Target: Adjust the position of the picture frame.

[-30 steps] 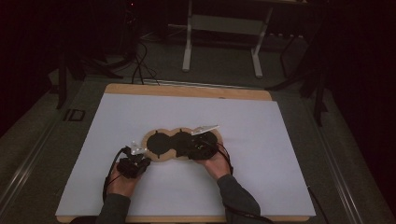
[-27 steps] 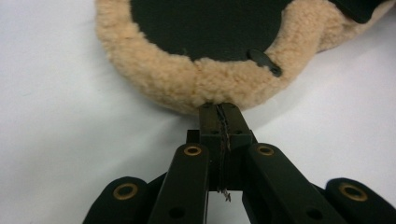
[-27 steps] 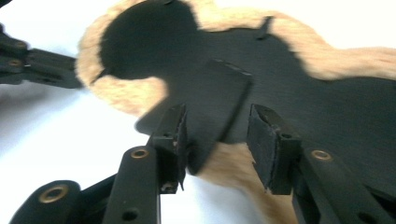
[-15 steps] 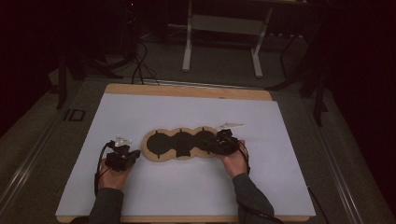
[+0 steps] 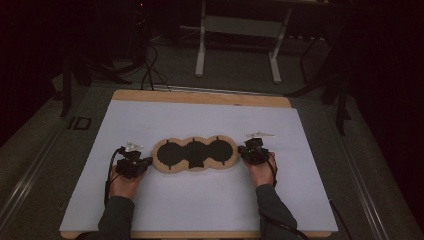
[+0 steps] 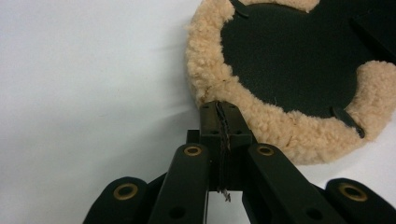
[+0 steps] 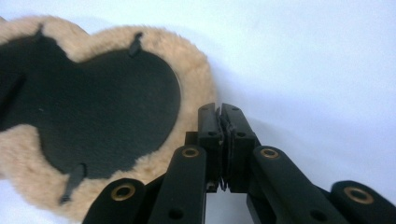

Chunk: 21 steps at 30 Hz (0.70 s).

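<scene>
A flat three-lobed pad point(image 5: 195, 154), black in the middle with a tan fleece rim, lies at the centre of the white table point(image 5: 200, 210). My left gripper point(image 5: 146, 161) rests at the pad's left end. In the left gripper view, the left gripper point(image 6: 219, 105) is shut, its tips touching the fleece rim of the pad point(image 6: 294, 60). My right gripper point(image 5: 249, 146) sits at the pad's right end. Its jaws have just been closing. In the right gripper view, the right gripper point(image 7: 220, 108) is shut with nothing between the jaws, just beside the pad point(image 7: 93, 107).
The white sheet lies on a wooden board whose edge point(image 5: 200, 97) shows at the back. Beyond it, on the dark floor, stand a metal frame point(image 5: 237, 45) and loose cables point(image 5: 147, 70).
Both hands have moved apart, the left one to the left and the right one to the right, off the pad's middle to its two ends. The pad now lies uncovered.
</scene>
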Available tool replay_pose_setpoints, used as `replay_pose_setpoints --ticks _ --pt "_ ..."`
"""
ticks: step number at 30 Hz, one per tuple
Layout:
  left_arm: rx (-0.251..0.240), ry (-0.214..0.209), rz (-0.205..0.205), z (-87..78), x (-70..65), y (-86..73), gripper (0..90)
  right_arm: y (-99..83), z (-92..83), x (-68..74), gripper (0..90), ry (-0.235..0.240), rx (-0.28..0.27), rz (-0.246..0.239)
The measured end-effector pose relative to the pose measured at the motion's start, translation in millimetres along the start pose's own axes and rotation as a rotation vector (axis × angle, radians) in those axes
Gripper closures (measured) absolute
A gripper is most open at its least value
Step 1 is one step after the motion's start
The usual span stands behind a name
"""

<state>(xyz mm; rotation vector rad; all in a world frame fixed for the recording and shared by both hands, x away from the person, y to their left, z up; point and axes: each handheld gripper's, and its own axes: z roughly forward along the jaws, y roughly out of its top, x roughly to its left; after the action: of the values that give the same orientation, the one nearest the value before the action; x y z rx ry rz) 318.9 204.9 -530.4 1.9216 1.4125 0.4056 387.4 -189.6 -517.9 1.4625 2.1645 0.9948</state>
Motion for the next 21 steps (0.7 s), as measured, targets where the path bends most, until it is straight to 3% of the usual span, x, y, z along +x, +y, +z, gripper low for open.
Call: replay_pose_setpoints --ticks 8,21 --pt "-0.014 0.023 0.026 3.1 1.2 6.8 90.0 2.1 8.3 0.7 87.3 -0.022 0.026 0.011" --pt "0.002 0.033 -0.001 16.7 8.9 8.4 90.0 -1.6 11.8 -7.6 90.0 0.044 0.079 0.047"
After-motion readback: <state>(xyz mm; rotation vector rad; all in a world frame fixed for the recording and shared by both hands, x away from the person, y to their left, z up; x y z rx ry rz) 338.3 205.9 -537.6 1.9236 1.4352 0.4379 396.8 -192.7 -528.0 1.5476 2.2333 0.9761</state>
